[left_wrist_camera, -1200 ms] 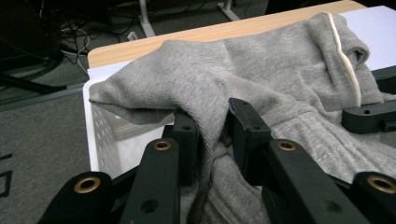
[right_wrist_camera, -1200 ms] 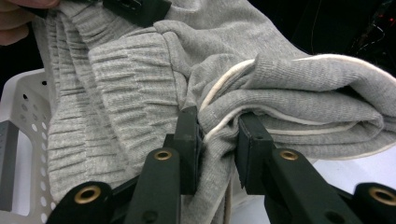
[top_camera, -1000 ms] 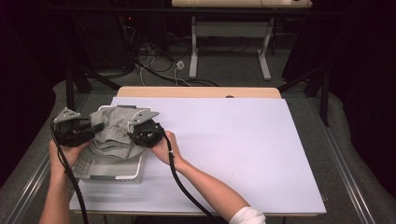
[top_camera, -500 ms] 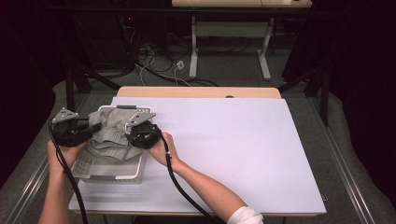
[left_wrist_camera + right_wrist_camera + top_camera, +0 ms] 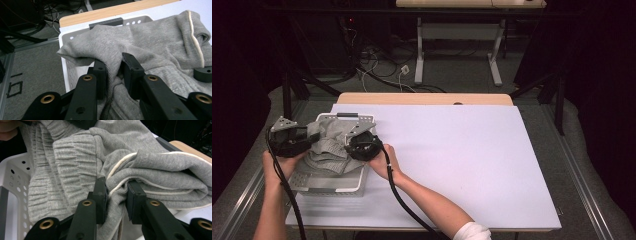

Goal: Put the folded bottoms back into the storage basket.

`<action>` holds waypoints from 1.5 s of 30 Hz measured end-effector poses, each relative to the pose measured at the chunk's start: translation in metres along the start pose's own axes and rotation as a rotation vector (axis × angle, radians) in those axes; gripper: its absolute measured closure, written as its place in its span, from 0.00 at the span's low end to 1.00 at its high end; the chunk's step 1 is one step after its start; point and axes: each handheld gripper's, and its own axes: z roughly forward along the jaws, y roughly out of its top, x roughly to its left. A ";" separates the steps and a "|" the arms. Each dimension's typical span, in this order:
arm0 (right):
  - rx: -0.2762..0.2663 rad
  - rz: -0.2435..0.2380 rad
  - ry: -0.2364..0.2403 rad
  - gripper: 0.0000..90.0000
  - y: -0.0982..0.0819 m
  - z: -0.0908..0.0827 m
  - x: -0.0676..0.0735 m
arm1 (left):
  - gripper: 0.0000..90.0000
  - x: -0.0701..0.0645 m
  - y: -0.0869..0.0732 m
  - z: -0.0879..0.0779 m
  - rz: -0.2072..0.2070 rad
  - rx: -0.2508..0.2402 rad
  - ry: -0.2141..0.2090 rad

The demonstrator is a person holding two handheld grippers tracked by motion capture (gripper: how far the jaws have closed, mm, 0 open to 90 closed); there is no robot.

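A grey knit garment (image 5: 329,142) with ribbed bands and a cream trim lies bunched over a white perforated basket (image 5: 324,185) at the table's left. My left gripper (image 5: 307,140) holds the garment's left side; in the left gripper view its jaws are shut on a fold of the garment (image 5: 150,45), with the left gripper (image 5: 113,71) over the basket (image 5: 66,67). My right gripper (image 5: 357,142) grips the garment's right side; in the right gripper view the jaws of the right gripper (image 5: 117,192) pinch a trimmed fold of the garment (image 5: 72,157).
The basket has a dark handle (image 5: 347,115) at its far rim. A white board (image 5: 472,160) covers the table, with a wooden strip (image 5: 427,99) at the far edge. Beyond stand table legs (image 5: 419,55) and loose cables (image 5: 377,65) on the floor.
Both grippers stay clamped on the garment. The right gripper has shifted slightly left and away from me over the basket, and the cloth has bunched a little with it.
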 end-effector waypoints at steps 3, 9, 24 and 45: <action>0.004 0.004 0.001 0.80 -0.001 0.001 0.000 | 0.83 0.000 0.000 0.001 0.003 0.002 0.004; 0.017 0.009 0.009 0.80 -0.002 0.005 0.003 | 0.83 0.001 -0.002 0.003 0.002 0.015 0.013; 0.049 0.019 0.026 0.79 -0.004 0.010 0.003 | 0.83 0.000 -0.003 0.008 0.013 0.033 0.020; 0.083 0.023 0.028 0.78 -0.006 0.014 0.002 | 0.83 0.000 -0.007 0.018 0.034 0.060 0.024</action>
